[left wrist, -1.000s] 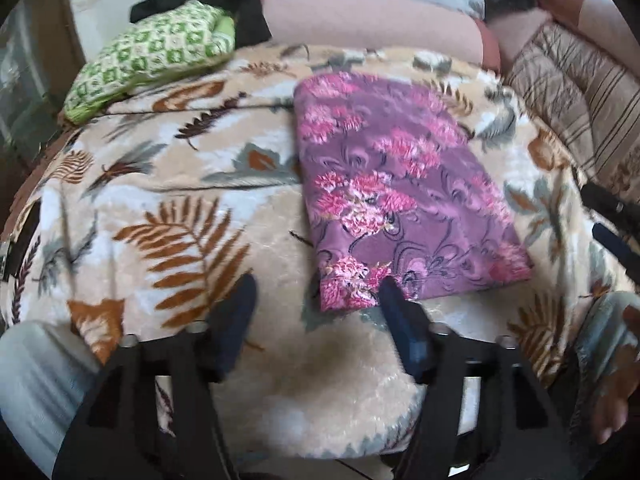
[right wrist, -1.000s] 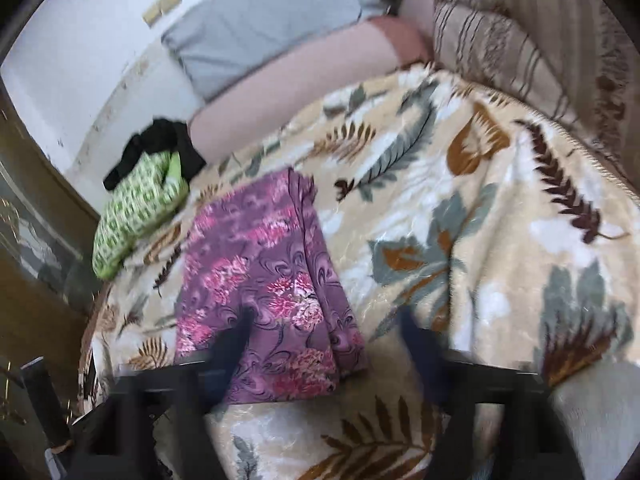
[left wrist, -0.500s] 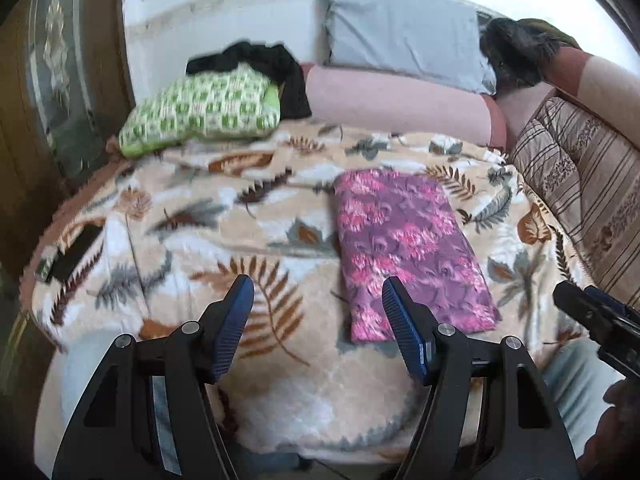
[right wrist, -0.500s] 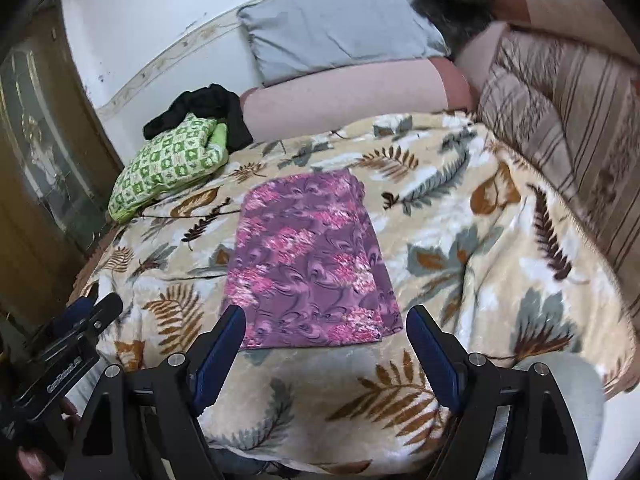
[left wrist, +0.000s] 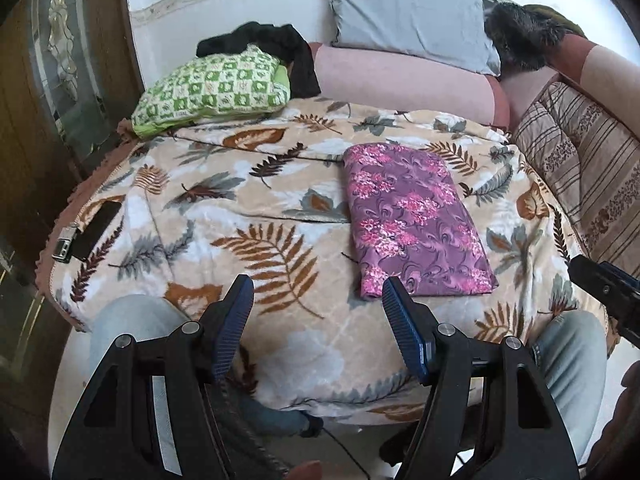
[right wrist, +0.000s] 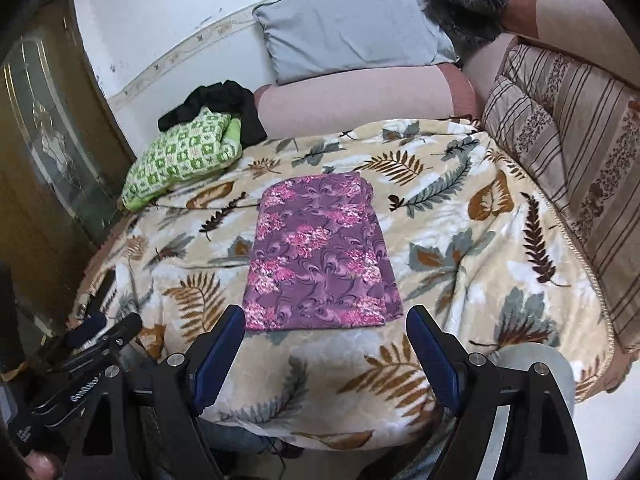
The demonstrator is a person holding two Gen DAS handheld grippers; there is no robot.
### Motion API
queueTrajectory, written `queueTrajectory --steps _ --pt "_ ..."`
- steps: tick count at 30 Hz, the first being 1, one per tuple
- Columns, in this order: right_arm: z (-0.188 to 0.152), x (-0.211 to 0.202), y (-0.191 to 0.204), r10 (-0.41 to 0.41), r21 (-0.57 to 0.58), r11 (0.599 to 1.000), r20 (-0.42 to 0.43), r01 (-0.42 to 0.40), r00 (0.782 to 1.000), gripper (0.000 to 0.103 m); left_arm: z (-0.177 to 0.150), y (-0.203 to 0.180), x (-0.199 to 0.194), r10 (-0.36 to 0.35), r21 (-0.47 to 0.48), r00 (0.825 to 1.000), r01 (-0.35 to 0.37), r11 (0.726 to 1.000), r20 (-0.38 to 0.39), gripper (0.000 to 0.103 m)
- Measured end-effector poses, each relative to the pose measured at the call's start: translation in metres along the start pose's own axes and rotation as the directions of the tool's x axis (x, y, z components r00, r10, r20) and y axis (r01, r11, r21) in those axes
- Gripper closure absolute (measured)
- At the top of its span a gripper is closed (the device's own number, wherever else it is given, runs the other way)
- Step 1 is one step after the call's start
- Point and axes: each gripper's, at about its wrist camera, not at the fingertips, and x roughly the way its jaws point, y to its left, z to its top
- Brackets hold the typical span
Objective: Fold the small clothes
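A purple floral cloth point(left wrist: 412, 220) lies folded into a flat rectangle on the leaf-print blanket point(left wrist: 224, 216); it also shows in the right wrist view point(right wrist: 320, 256). My left gripper point(left wrist: 318, 300) is open and empty, held back above the blanket's near edge, left of the cloth's near corner. My right gripper point(right wrist: 326, 328) is open and empty, just short of the cloth's near edge. The right gripper's tip also shows at the right edge of the left wrist view point(left wrist: 604, 288).
A green checked folded cloth point(left wrist: 212, 88) with a black garment point(left wrist: 272, 44) lies at the far left. A grey pillow point(left wrist: 408, 20) and pink bolster point(left wrist: 400, 76) sit at the back, striped cushions point(left wrist: 584, 168) at right. A phone point(left wrist: 96, 228) lies at the left edge. My knees point(left wrist: 132, 320) are below.
Both grippers have pulled back and up from the folded cloth, so more of the bed shows. The cloth stays flat and folded.
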Motion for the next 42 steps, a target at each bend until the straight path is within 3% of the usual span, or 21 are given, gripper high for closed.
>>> queueTrajectory --steps 12,28,42 --pt "0.001 -0.016 0.029 -0.091 -0.083 0.992 0.022 0.093 0.996 0.022 0.007 0.002 -0.023 -0.019 0.019 0.998 0.018 1.0 0.056 0.036" --pt "0.004 -0.025 0.04 -0.108 -0.124 0.986 0.05 0.114 0.993 0.022 0.01 0.0 -0.033 -0.046 0.025 0.997 0.044 0.999 0.07 0.036" --pt "0.006 -0.025 0.032 -0.119 -0.086 0.989 0.046 0.123 0.992 0.022 0.011 -0.007 -0.032 -0.036 0.03 0.997 0.034 0.999 0.064 0.036"
